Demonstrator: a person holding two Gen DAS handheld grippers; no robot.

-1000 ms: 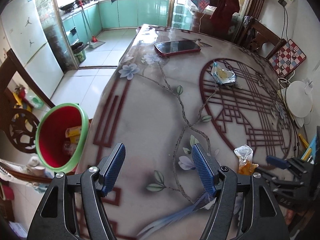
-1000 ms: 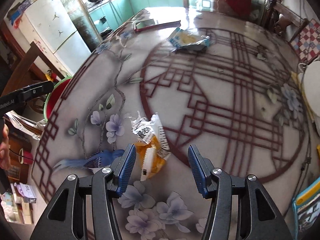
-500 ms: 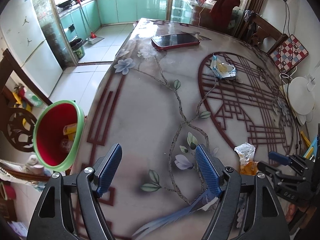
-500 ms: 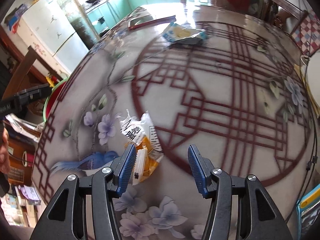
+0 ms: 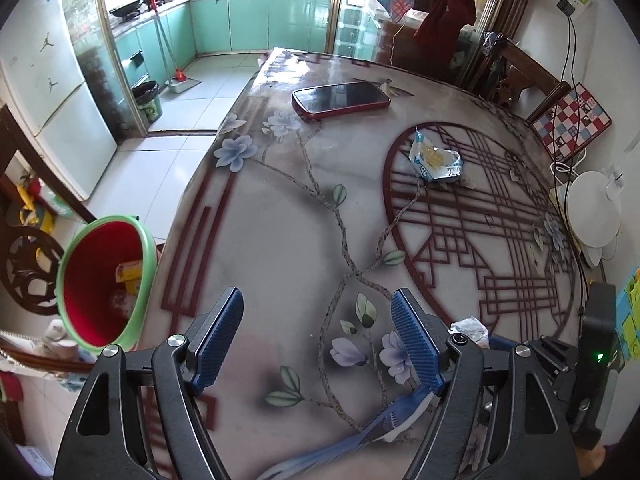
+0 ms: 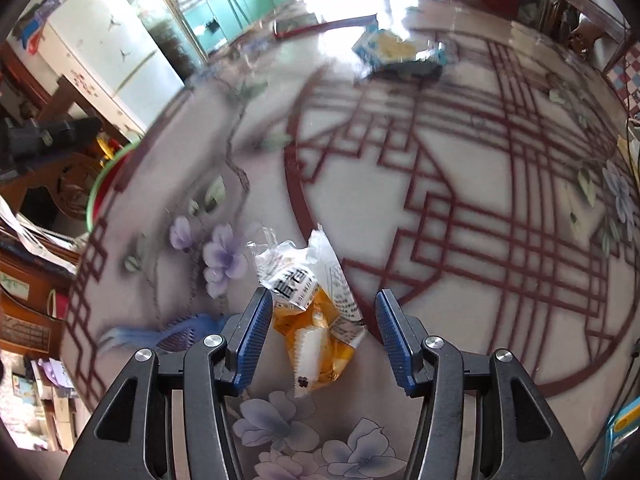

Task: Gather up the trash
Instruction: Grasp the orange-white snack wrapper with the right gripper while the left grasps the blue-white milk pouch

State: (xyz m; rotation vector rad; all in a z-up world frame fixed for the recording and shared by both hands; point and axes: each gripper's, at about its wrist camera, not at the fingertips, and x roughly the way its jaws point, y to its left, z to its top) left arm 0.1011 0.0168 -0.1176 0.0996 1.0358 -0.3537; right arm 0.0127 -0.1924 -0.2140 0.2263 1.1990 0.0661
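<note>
Right gripper (image 6: 324,336) wide open, orange snack wrapper (image 6: 316,328) lying on table (image 6: 460,184) between its fingers, not pinched. Left gripper (image 5: 320,336) also spread, nothing in it. Red bin (image 5: 104,280) beside table edge.

Sunlit teal kitchen cabinets (image 5: 256,20), white fridge (image 5: 48,92), pale tiled floor (image 5: 160,160).
</note>
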